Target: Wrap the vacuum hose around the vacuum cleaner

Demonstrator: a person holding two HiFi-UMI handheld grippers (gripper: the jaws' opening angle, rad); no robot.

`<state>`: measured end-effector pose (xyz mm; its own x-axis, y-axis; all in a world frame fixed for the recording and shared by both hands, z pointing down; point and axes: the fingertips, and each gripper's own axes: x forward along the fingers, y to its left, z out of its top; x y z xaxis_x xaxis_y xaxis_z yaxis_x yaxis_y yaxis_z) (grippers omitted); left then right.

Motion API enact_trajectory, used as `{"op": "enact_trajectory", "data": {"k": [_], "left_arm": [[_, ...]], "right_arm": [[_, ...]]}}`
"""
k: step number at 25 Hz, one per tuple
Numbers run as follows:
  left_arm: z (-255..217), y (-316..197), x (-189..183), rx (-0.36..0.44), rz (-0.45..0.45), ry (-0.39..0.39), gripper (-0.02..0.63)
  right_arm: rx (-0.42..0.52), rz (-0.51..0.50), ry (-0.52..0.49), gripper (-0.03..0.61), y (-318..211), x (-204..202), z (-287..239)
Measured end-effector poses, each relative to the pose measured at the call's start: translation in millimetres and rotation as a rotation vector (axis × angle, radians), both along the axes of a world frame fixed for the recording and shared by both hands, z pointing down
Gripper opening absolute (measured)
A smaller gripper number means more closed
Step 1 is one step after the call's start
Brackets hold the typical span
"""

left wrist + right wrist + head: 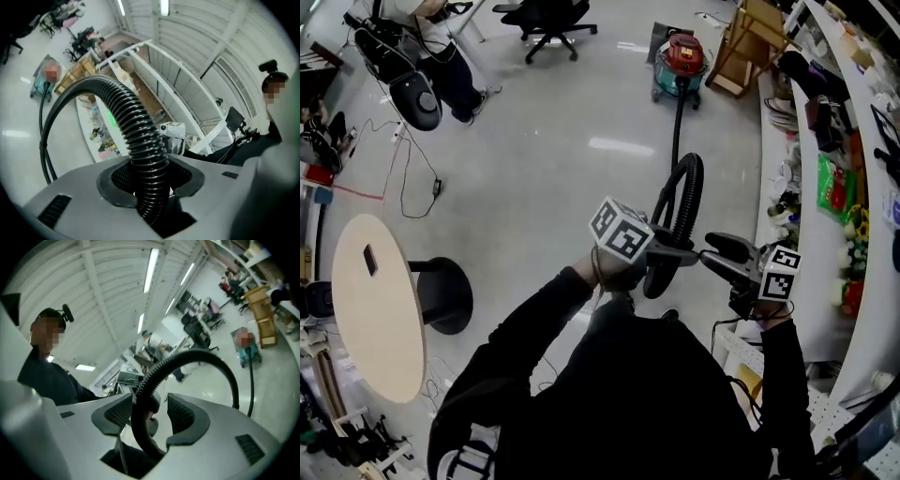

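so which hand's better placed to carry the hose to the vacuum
Probably left. The left gripper is clamped on the hose, while the right gripper only rings it, jaws apart. The vacuum cleaner stands away across the floor.

So the vacuum hose is plain black with ribbed rings, the vacuum cleaner is red up top and teal below, and the floor is a shiny pale grey.

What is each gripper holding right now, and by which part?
Left gripper: clamped on the black ribbed vacuum hose, just below its raised loop. Right gripper: nothing; its jaws stand open around the same hose without pressing it.
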<state>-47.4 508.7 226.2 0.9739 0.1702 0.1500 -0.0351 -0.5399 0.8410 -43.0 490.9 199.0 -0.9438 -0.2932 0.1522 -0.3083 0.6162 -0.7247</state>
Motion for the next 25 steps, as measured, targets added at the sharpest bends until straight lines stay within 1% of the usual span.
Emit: {"op": "enact_trajectory", "data": {"k": [1, 2, 4, 6, 8, 10, 11, 12, 13, 14, 15, 16, 17, 18, 19, 20, 22, 24, 25], "left_arm": [[0, -12, -4, -0.056, 0.011, -0.012, 0.17], [-1, -25, -7, -0.117, 0.009, -0.014, 0.17], [-8, -53, -10, -0.238, -0.023, 0.02, 0.17], [-17, -77, -13, -0.347, -0.056, 0.075, 0.17], [-27, -97, -12, -0.43, -0.071, 0.121, 0.17], [-38, -112, -8, -0.487, -0.075, 0.169, 0.17], [-42, -121, -5, -0.501, -0.085, 0.19, 0.17], [-43, -130, -4, -0.497, -0.103, 0.203, 0.17], [-41, -140, -3, -0.467, -0.125, 0.2, 0.17], [-35, -149, -2, -0.405, -0.147, 0.171, 0.173], [-25, -157, 0, -0.313, -0.161, 0.111, 0.203], [-14, -163, 2, -0.209, -0.163, 0.033, 0.258], [-4, -169, 6, -0.123, -0.158, -0.042, 0.305], [3, -177, 9, -0.074, -0.158, -0.095, 0.331], [5, -187, 9, -0.068, -0.174, -0.115, 0.341], [4, -199, 6, -0.094, -0.209, -0.105, 0.342], [-1, -225, -12, -0.183, -0.325, -0.04, 0.344], [-6, -244, -31, -0.265, -0.426, 0.037, 0.342], [-9, -249, -36, -0.303, -0.448, 0.076, 0.342]], "right_arm": [[0.026, -0.031, 0.052, 0.222, 10, -6, 10], [0.057, -0.084, 0.123, 0.222, 21, -14, 24], [0.132, -0.22, 0.315, 0.232, 45, -36, 58], [0.199, -0.335, 0.467, 0.29, 64, -57, 92], [0.278, -0.397, 0.567, 0.304, 68, -72, 117], [0.386, -0.4, 0.625, 0.303, 56, -80, 126], [0.423, -0.394, 0.622, 0.295, 48, -82, 125], [0.431, -0.388, 0.597, 0.222, 41, -83, 120], [0.411, -0.382, 0.556, 0.195, 34, -84, 116], [0.373, -0.376, 0.506, 0.187, 28, -84, 111], [0.328, -0.37, 0.451, 0.183, 21, -83, 108], [0.282, -0.361, 0.393, 0.178, 13, -81, 104], [0.239, -0.349, 0.333, 0.172, 4, -77, 99], [0.202, -0.336, 0.273, 0.166, -5, -73, 94], [0.172, -0.324, 0.216, 0.163, -15, -70, 86], [0.149, -0.317, 0.162, 0.16, -26, -68, 78], [0.117, -0.331, 0.073, 0.158, -46, -69, 61], [0.094, -0.395, -0.004, 0.158, -59, -71, 46], [0.085, -0.44, -0.048, 0.158, -62, -71, 40]]}}
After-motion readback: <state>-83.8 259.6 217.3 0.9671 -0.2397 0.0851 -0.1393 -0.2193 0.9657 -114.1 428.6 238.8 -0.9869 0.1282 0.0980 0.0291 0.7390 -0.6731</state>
